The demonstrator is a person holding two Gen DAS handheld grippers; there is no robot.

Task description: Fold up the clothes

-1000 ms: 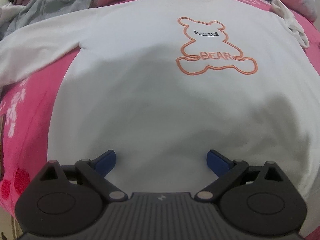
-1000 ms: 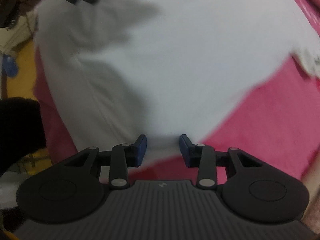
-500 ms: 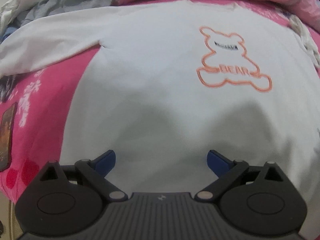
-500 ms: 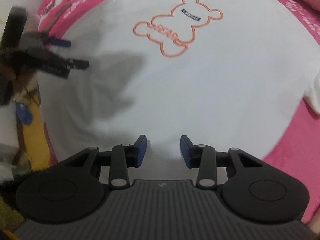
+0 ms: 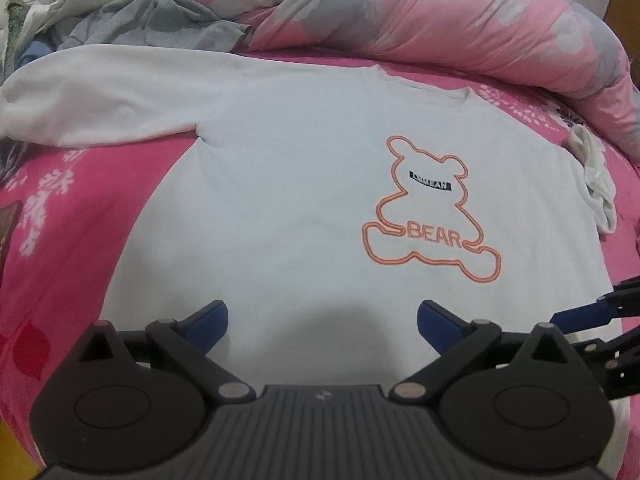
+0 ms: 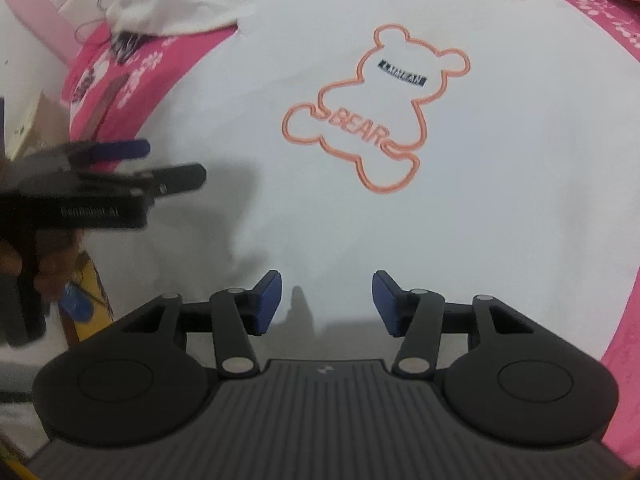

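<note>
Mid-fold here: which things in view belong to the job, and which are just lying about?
Job: white bear shirt; left hand-held gripper; right hand-held gripper, both open.

Lying about: pink quilt; grey clothes heap; small white cloth.

My left claw (image 5: 322, 322) hangs wide open over the hem of the white shirt (image 5: 280, 200), spread flat on the pink bed (image 5: 72, 240). Its bear print (image 5: 430, 210) faces up; what looks like my right claw (image 5: 588, 314) pokes in beside it.
</note>
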